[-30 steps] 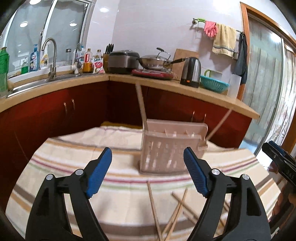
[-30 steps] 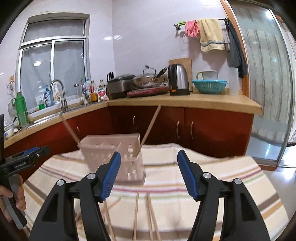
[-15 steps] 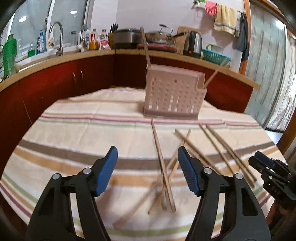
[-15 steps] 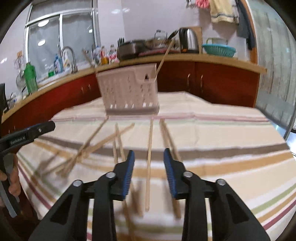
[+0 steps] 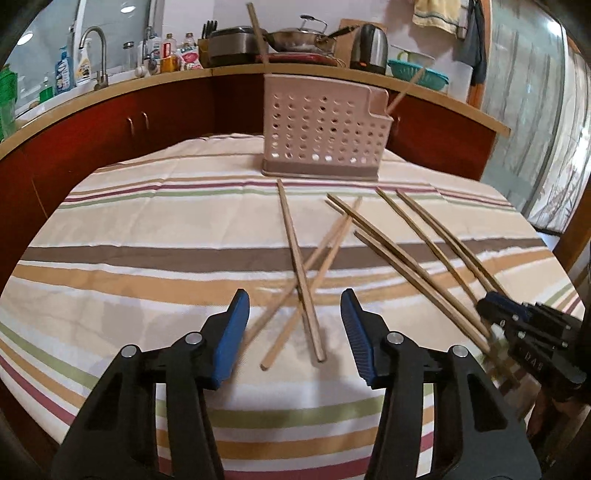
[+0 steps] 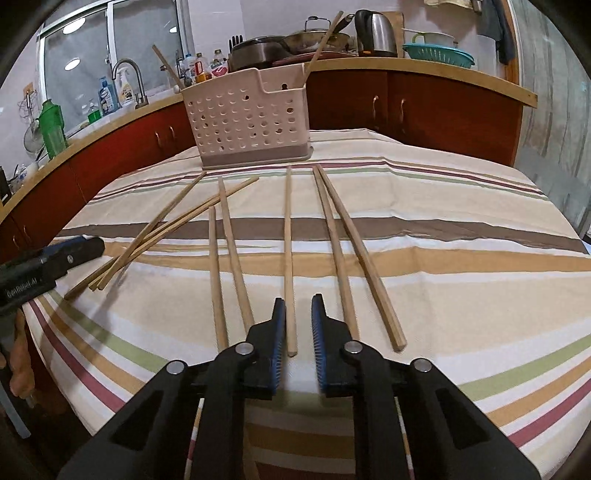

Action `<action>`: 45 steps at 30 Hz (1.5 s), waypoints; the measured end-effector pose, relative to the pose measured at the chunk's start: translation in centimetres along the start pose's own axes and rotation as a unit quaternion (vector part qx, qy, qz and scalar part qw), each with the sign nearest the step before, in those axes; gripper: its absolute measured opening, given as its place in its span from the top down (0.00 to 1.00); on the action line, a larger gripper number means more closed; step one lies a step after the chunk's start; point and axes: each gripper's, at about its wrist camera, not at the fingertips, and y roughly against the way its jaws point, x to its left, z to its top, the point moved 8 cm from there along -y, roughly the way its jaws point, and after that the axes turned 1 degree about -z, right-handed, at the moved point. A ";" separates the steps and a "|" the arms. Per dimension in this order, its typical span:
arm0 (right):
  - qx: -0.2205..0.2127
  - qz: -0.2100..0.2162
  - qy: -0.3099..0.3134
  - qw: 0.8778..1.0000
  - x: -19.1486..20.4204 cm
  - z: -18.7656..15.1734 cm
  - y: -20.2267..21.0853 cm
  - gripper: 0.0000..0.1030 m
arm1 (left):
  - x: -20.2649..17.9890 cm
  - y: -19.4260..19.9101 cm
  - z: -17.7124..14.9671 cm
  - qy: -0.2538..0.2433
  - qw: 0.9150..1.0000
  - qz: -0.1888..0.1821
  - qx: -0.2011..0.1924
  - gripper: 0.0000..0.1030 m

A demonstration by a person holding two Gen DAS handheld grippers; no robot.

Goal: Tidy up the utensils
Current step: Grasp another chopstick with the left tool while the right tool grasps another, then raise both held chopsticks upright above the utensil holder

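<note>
Several wooden chopsticks lie loose on the striped tablecloth (image 5: 147, 240). A pink perforated utensil holder (image 5: 321, 129) (image 6: 247, 114) stands at the far side with two chopsticks leaning in it. My left gripper (image 5: 294, 295) hovers low over a crossed pile of chopsticks (image 5: 301, 266). Its jaws are closing, wide apart, with the near ends between them untouched. My right gripper (image 6: 298, 301) straddles the near end of a single chopstick (image 6: 288, 240). Its jaws are closing to a narrow gap, and the pads do not press the stick. Each gripper shows in the other's view: right gripper (image 5: 485, 306), left gripper (image 6: 92, 245).
More chopsticks lie on either side of the right gripper (image 6: 354, 240) (image 6: 221, 258). The table's rounded edge is just below both grippers. Behind runs a red-fronted kitchen counter (image 6: 406, 99) with a sink tap (image 5: 96, 55), kettle (image 6: 375, 33), wok and teal colander (image 6: 437, 53).
Both grippers have dropped toward the table and tipped downward. The left jaws have narrowed. The right jaws have gone from wide to a slim gap around one chopstick.
</note>
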 end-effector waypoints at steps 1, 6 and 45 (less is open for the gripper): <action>-0.001 0.001 -0.003 1.000 -0.2 0.0 0.1 0.86 | -0.1 -0.1 -0.2 -0.001 1.000 -0.001 0.003 0.53; -0.003 0.002 -0.007 1.000 -0.5 -0.2 0.3 0.87 | -0.7 -0.8 -1.0 -0.005 1.000 -0.002 0.018 0.62; -0.098 0.002 0.012 0.995 1.0 4.5 6.0 0.95 | 1.4 6.0 4.5 -0.016 0.995 0.017 -0.101 0.94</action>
